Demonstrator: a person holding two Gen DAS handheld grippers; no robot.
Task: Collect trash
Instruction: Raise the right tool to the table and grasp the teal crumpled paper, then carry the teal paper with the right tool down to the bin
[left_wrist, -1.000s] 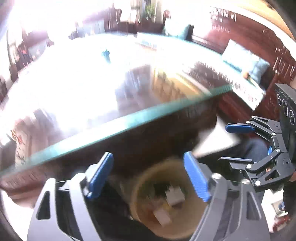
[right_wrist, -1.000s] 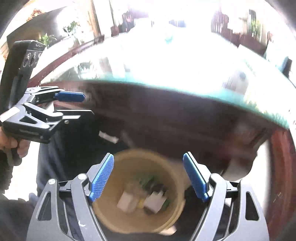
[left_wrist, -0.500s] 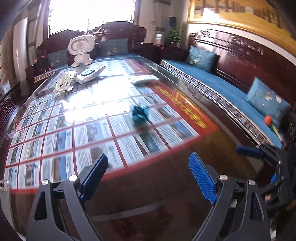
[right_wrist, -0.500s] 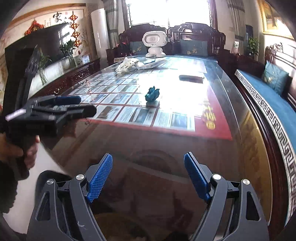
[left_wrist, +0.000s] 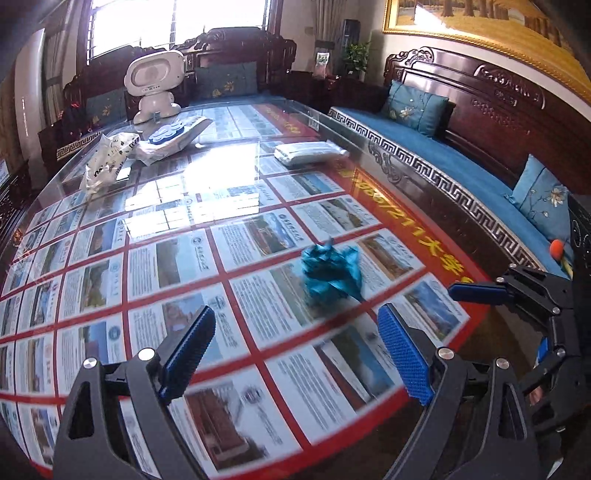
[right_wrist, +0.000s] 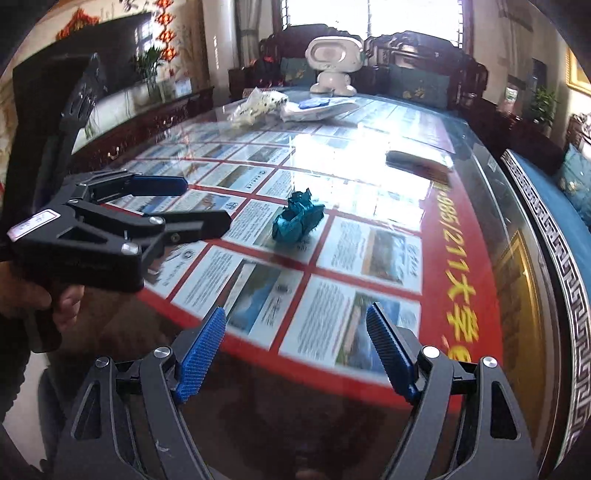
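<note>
A crumpled teal paper ball (left_wrist: 330, 271) lies on the glass-topped table (left_wrist: 258, 387), over the printed sheets under the glass. My left gripper (left_wrist: 295, 312) hovers just short of it, open, with nothing between its blue pads. In the right wrist view the same ball (right_wrist: 297, 219) sits farther ahead of my right gripper (right_wrist: 297, 308), which is open and empty near the table's front edge. The left gripper (right_wrist: 205, 201) shows there at the left, in a hand, its jaws apart.
At the far end stand a white robot toy (left_wrist: 155, 85), a crumpled white bag (left_wrist: 107, 158) and a wipes pack with a blue lid (left_wrist: 173, 136). A white packet (left_wrist: 308, 153) lies mid-table. A carved bench with blue cushions (left_wrist: 443, 147) runs along the right.
Both grippers have swung up from above a tan bin with scraps below the table edge and forward over the tabletop toward the teal ball. The bin has left view.
</note>
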